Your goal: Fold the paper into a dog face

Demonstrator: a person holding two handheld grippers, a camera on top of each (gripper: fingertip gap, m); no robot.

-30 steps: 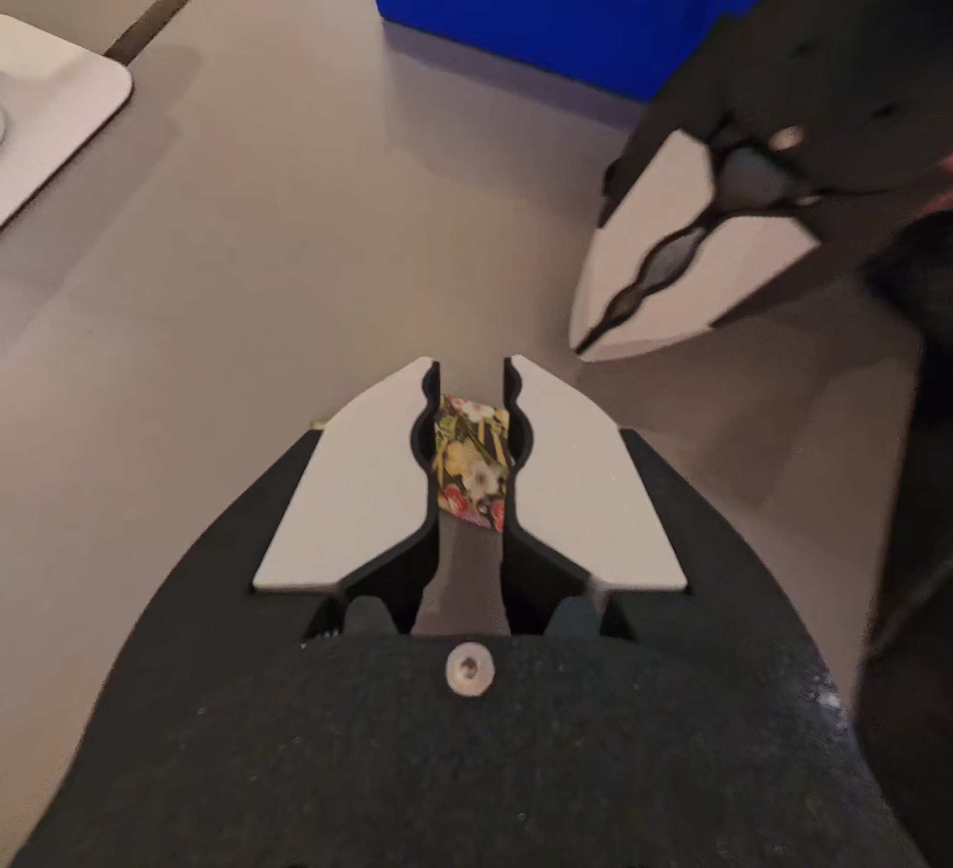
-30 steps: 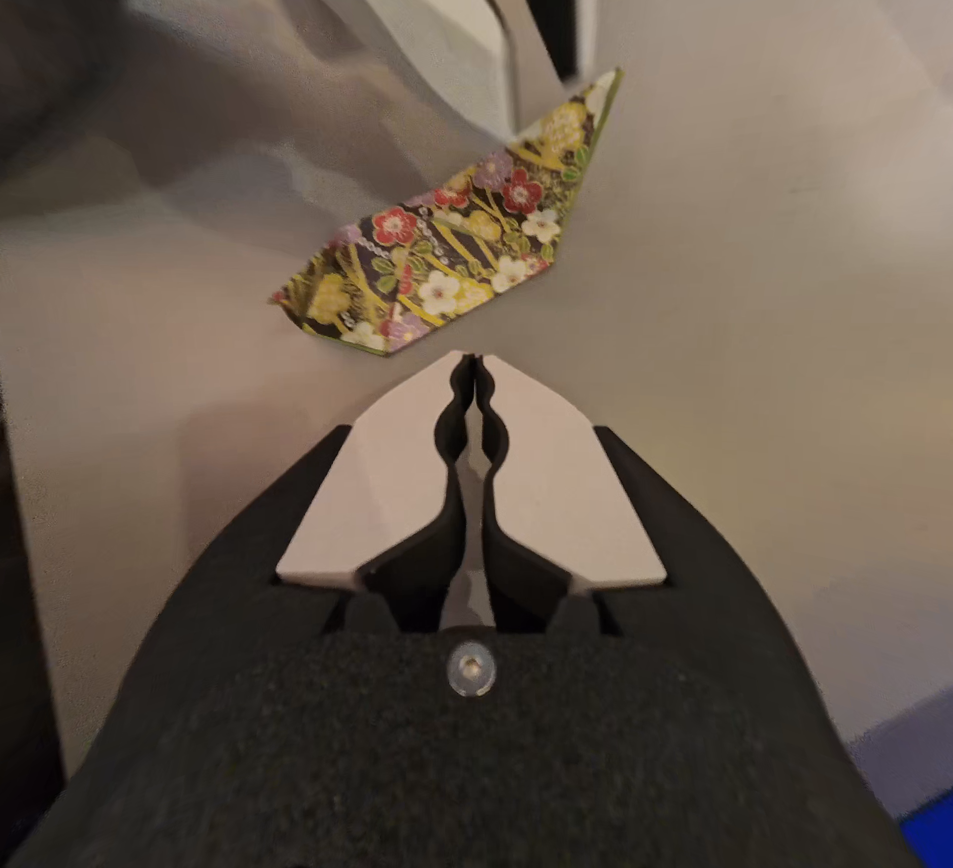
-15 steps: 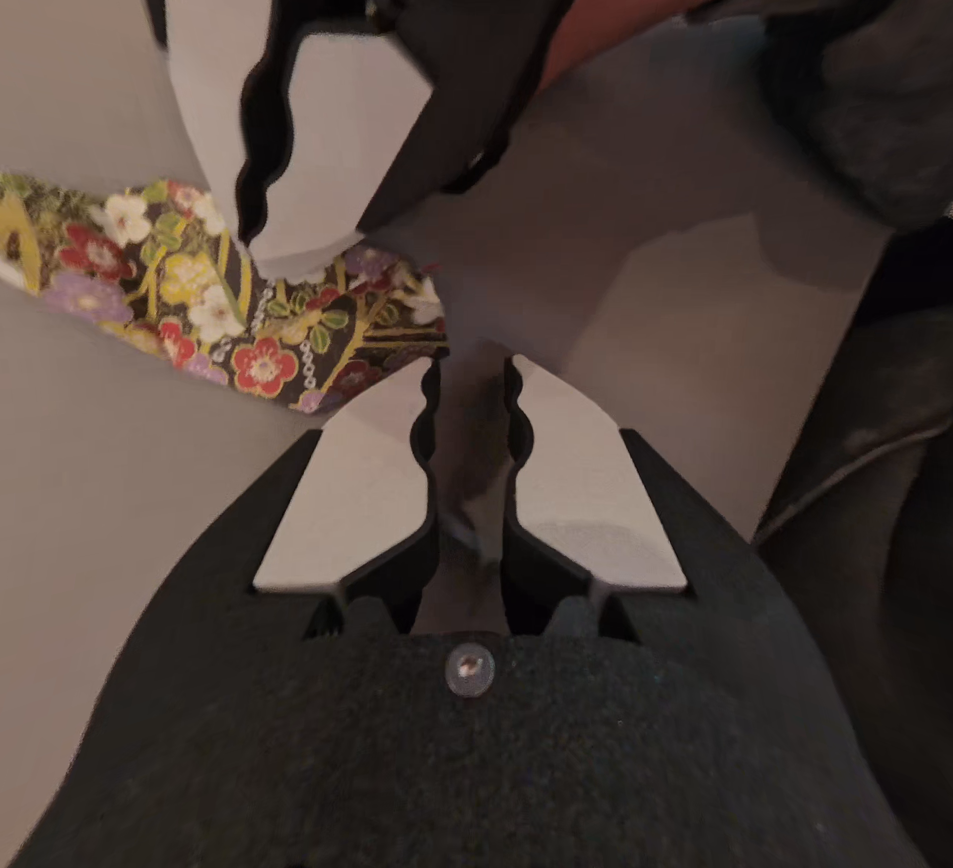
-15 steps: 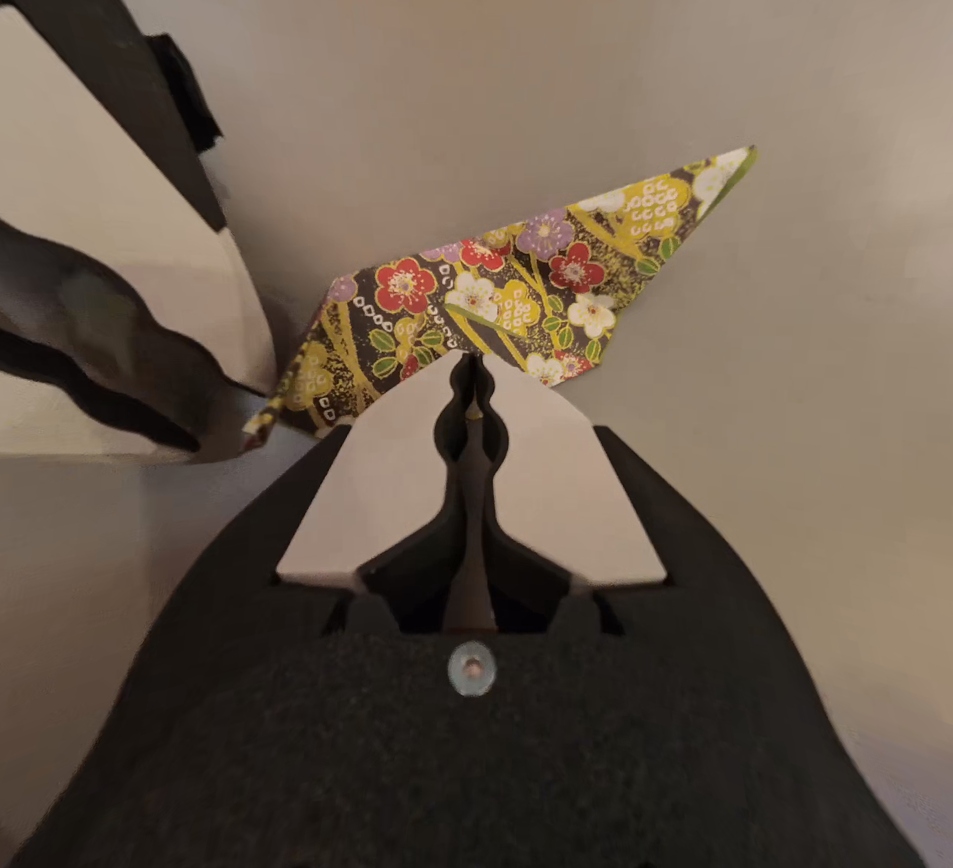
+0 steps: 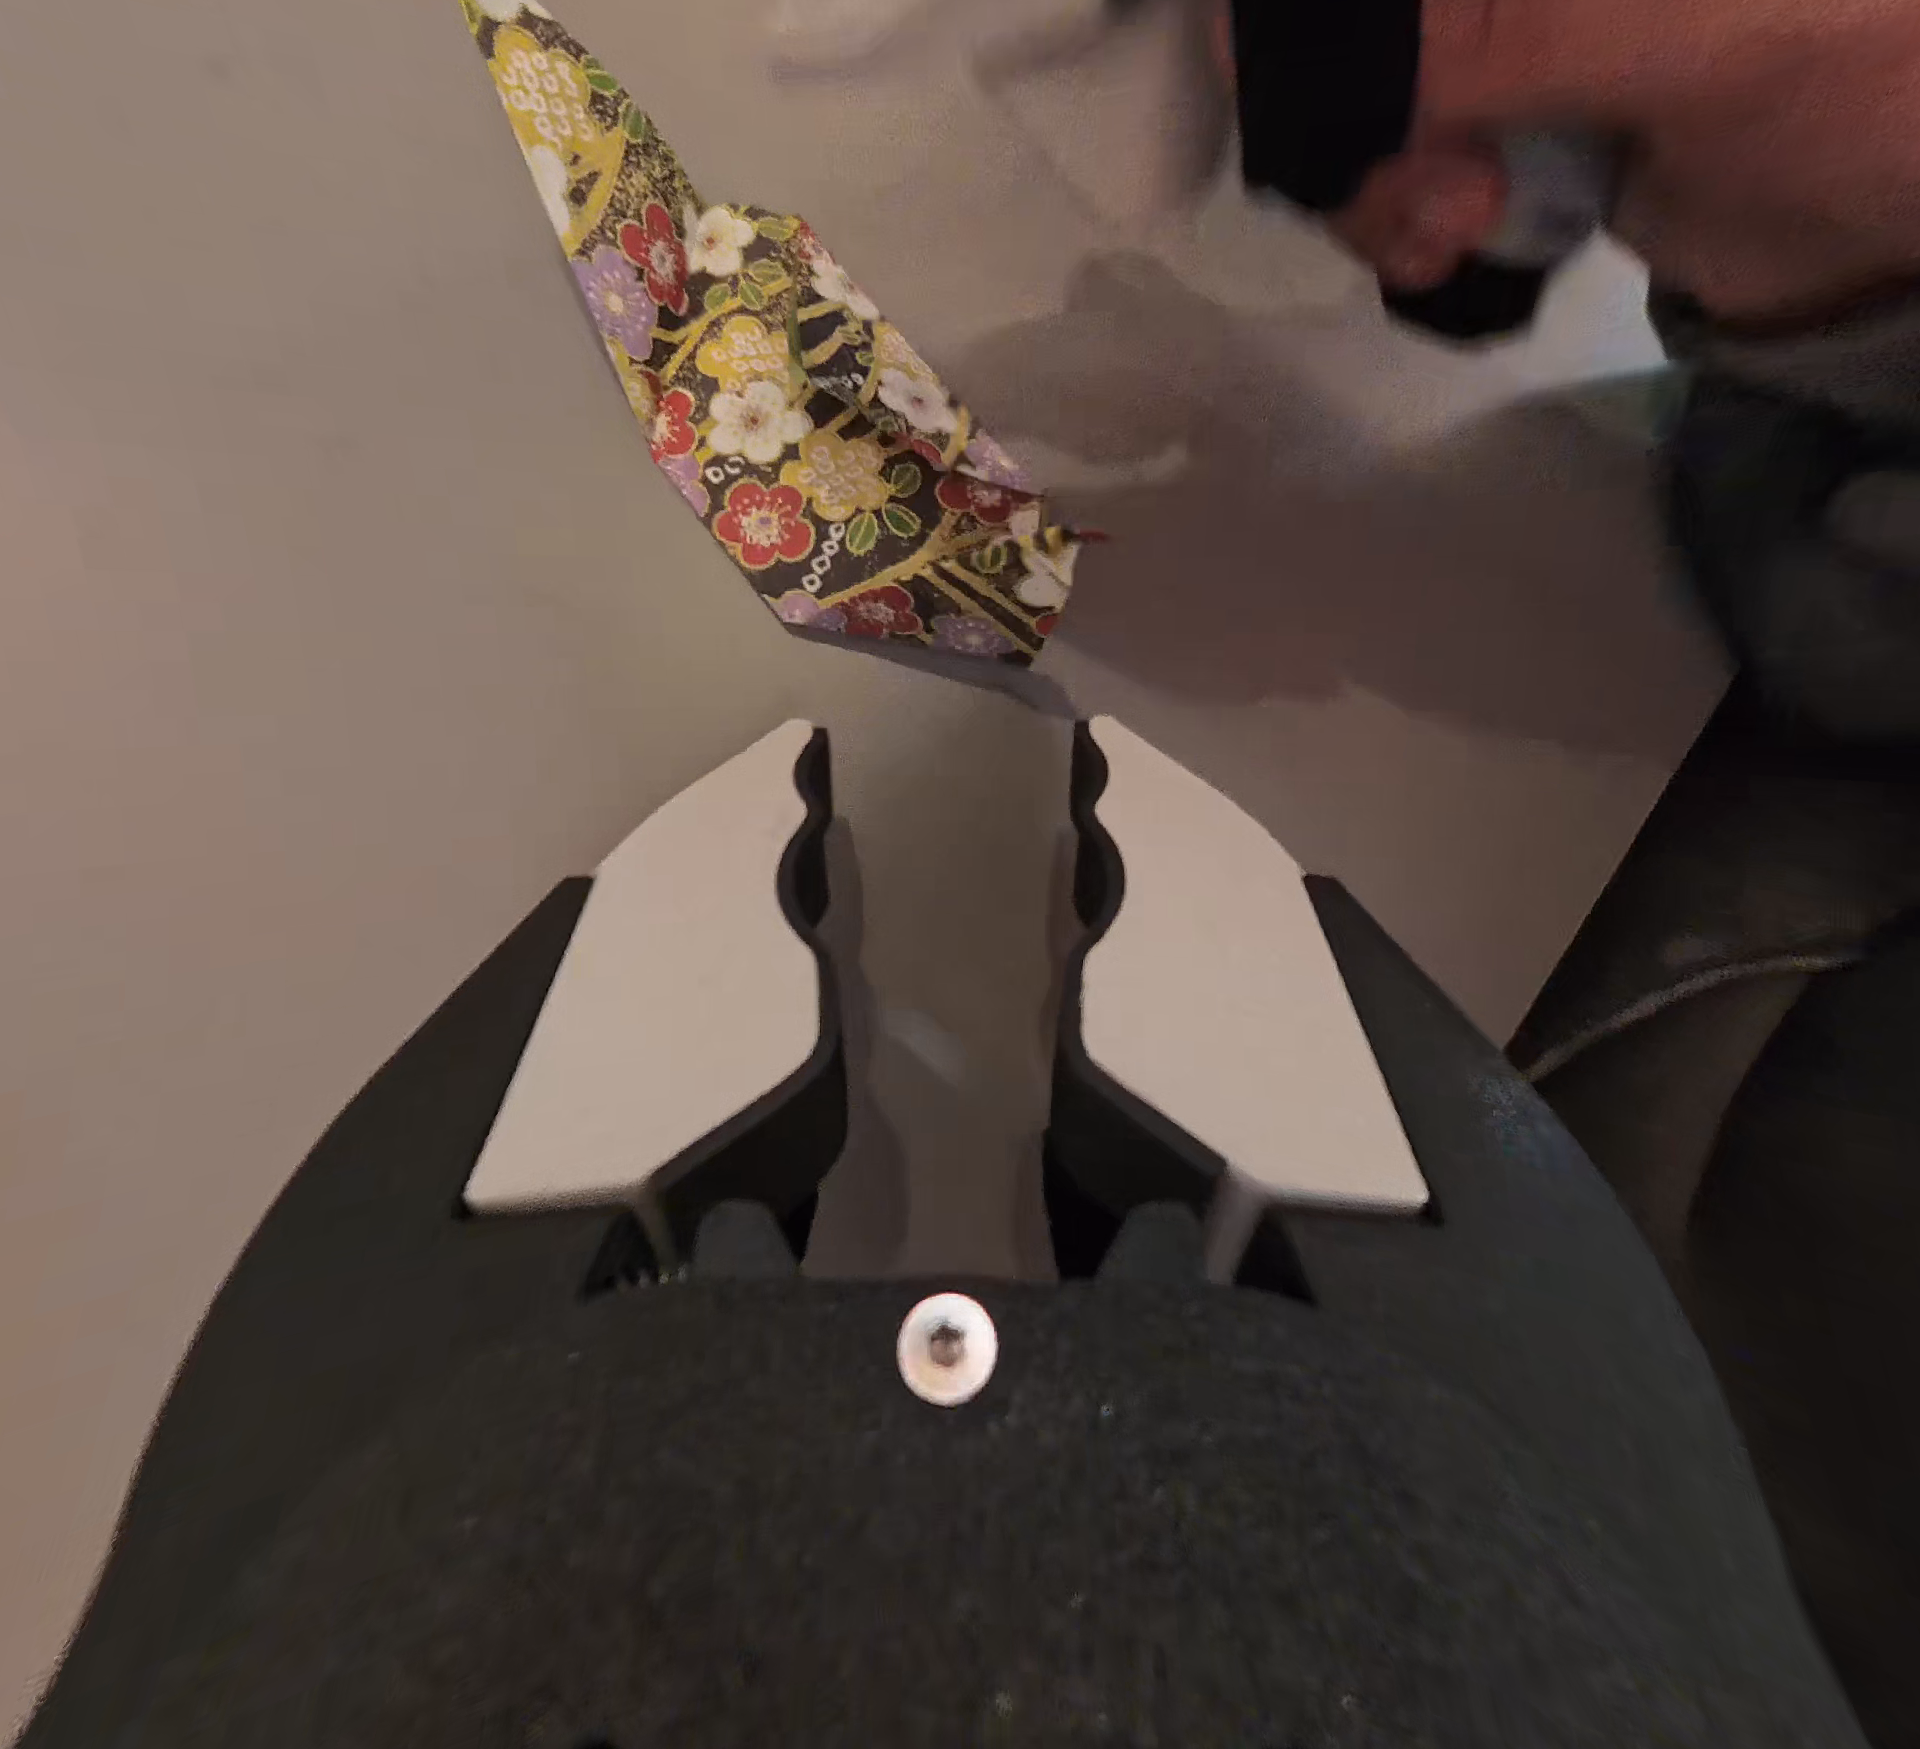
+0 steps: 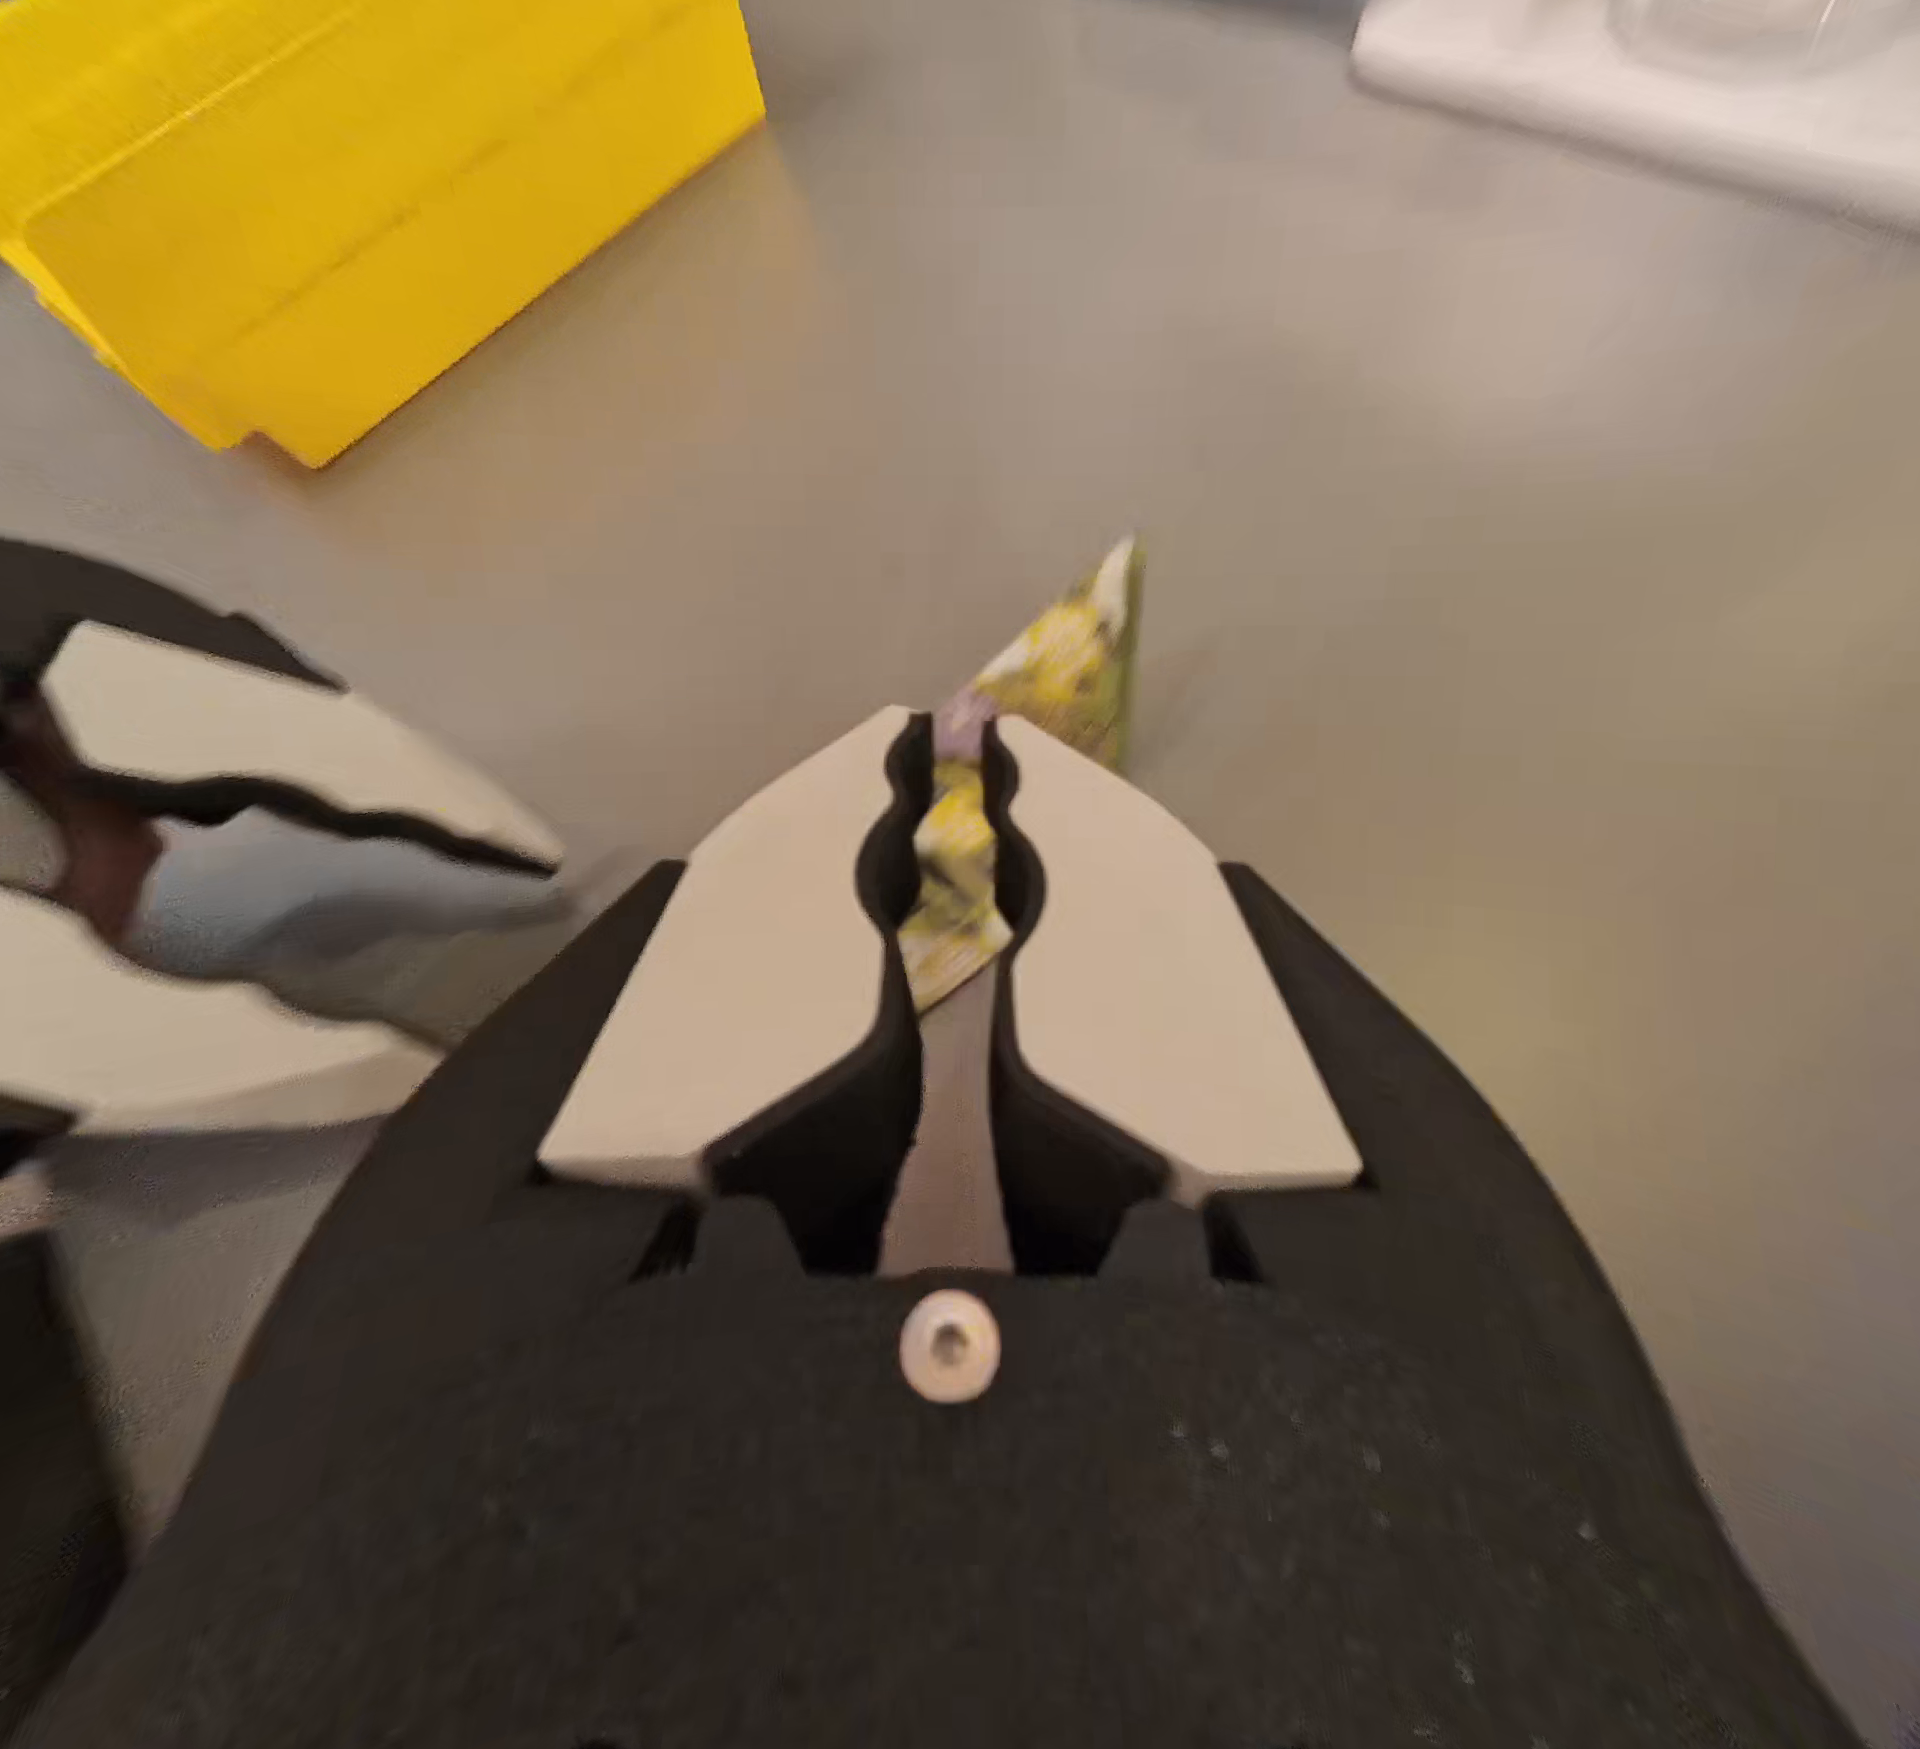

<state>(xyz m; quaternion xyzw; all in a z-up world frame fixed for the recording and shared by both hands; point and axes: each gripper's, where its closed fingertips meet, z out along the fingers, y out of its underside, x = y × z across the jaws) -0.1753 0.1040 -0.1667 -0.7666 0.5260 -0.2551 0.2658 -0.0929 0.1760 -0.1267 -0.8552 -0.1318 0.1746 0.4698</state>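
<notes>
The folded floral paper (image 5: 748, 369), a long pointed shape, runs from the top left down to the middle of the left wrist view. My left gripper (image 5: 945, 731) is open and empty, its tips just short of the paper's near edge. My right gripper (image 6: 954, 720) is shut on the paper (image 6: 961, 852), which sits between its jaws with a pointed tip (image 6: 1091, 650) sticking out ahead. In the left wrist view the right gripper (image 5: 1081, 556) is a blurred grey shape at the paper's right end, with a hand (image 5: 1662, 89) behind it. The left gripper (image 6: 520, 858) also shows at the left of the right wrist view.
The grey table (image 6: 1455, 556) carries a yellow bin (image 6: 364, 141) at the back left of the right wrist view. A white tray (image 6: 1507, 68) with a clear glass item stands at the back right. A dark sleeve (image 5: 1787, 1180) fills the right edge of the left wrist view.
A second ago the paper sat between my left gripper's fingers and my right was shut and empty. Now the right gripper is shut on the paper, and the left has opened wider and stands apart.
</notes>
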